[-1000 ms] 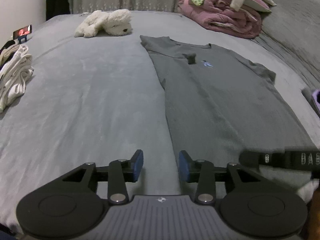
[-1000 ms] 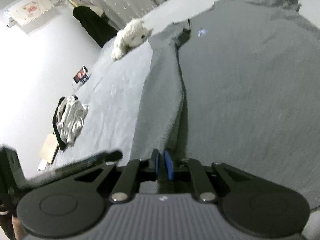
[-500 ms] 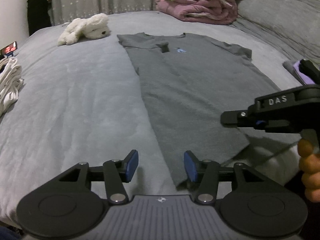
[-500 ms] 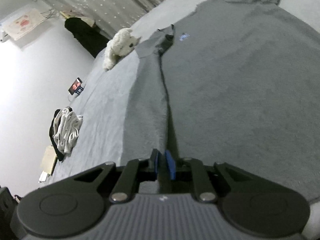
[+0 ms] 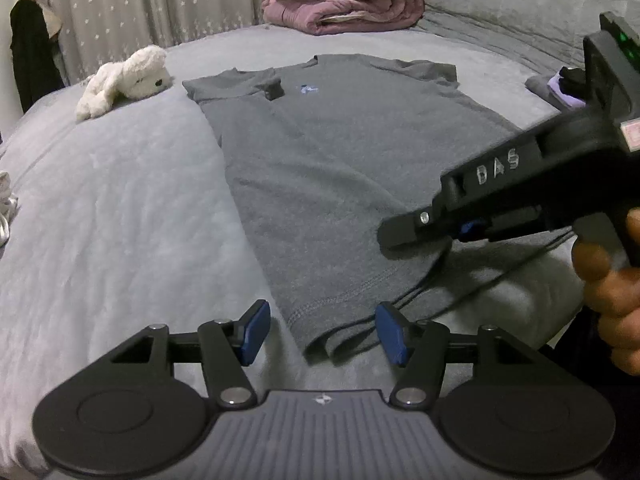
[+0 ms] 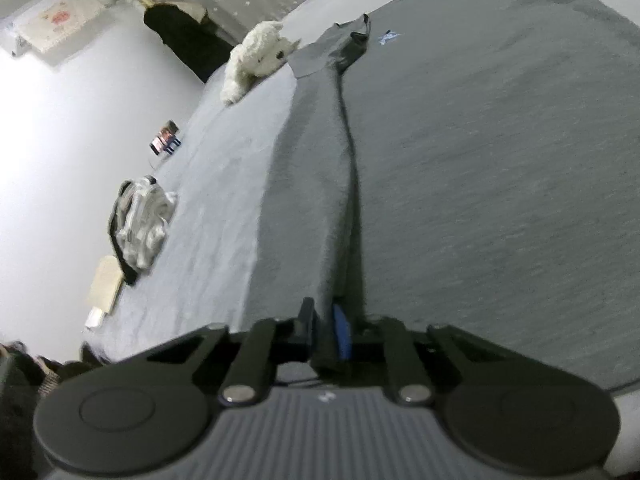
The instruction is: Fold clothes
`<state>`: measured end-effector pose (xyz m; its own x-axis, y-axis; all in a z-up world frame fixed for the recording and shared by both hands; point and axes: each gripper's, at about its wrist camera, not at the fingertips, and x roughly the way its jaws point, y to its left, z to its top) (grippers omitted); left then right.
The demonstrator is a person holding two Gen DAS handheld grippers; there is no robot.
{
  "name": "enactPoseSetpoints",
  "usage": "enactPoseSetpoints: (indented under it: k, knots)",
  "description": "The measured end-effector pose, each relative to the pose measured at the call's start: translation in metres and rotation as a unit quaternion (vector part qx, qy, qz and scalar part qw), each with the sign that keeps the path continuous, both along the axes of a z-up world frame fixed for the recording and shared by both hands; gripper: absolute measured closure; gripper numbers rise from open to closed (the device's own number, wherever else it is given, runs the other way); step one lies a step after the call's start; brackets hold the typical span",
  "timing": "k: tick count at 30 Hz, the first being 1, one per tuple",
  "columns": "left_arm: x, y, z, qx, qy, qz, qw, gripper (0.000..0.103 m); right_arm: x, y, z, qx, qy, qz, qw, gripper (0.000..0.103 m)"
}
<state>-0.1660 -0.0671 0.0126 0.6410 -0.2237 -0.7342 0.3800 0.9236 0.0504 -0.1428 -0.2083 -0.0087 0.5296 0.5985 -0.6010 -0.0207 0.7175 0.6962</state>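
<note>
A grey T-shirt (image 5: pixel 336 152) lies flat on the bed, collar toward the far side, its left strip folded inward over the body. My left gripper (image 5: pixel 320 334) stands open just short of the shirt's near hem corner, fabric between its blue pads but untouched. In the right wrist view my right gripper (image 6: pixel 325 336) is shut on the folded hem edge of the T-shirt (image 6: pixel 480 160), with cloth bunched between its pads. The same right gripper (image 5: pixel 420 232) shows in the left wrist view, hovering low over the hem with a hand on its grip.
A white plush toy (image 5: pixel 124 80) lies at the far left of the grey bed (image 5: pixel 120 200). A rolled pink blanket (image 5: pixel 344 8) sits at the head. A heap of white clothes (image 6: pixel 140 220) and a phone (image 6: pixel 164 140) rest near the bed's left edge.
My left gripper has swung right and closer to the shirt's near hem corner, its jaws wider. The right gripper stayed shut on the hem and shifted left over the shirt.
</note>
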Motion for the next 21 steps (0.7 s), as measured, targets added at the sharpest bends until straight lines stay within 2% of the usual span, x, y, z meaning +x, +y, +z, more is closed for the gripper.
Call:
enactPoseSetpoints:
  k: [4,8,11,12,13,14,15,18,21]
  knots:
    - [-0.005,-0.005,0.002,0.006,-0.019,-0.01,0.9997,0.045,-0.002,-0.013,0.006,0.099,-0.004,-0.015,0.995,0.095]
    - [-0.009,-0.011,0.006,0.012,-0.04,-0.021,0.9989,0.044,-0.003,-0.012,0.013,0.133,-0.013,-0.019,0.991,0.095]
    - [-0.005,-0.016,0.003,0.031,-0.053,-0.005,0.9981,0.044,-0.003,-0.011,0.013,0.156,-0.01,-0.019,0.988,0.095]
    - [-0.001,-0.016,0.001,0.039,-0.054,0.01,0.9977,0.048,-0.003,-0.012,0.013,0.154,-0.011,-0.019,0.988,0.095]
    - [0.004,-0.015,0.0,0.047,-0.055,0.025,0.9971,0.056,-0.003,-0.013,0.013,0.152,-0.011,-0.02,0.988,0.095]
    - [0.006,-0.013,-0.001,0.048,-0.053,0.038,0.9967,0.083,-0.002,-0.015,0.014,0.15,-0.009,-0.023,0.988,0.095]
    - [0.008,-0.008,0.0,0.041,-0.05,0.049,0.9967,0.097,-0.001,-0.017,0.013,0.148,-0.008,-0.025,0.989,0.095]
    - [0.006,0.005,0.005,0.024,-0.052,0.072,0.9957,0.097,-0.001,-0.017,0.012,0.117,-0.001,-0.026,0.993,0.095]
    - [-0.004,0.006,0.01,0.041,-0.071,0.081,0.9934,0.097,-0.003,-0.007,0.008,0.092,0.015,-0.014,0.996,0.095]
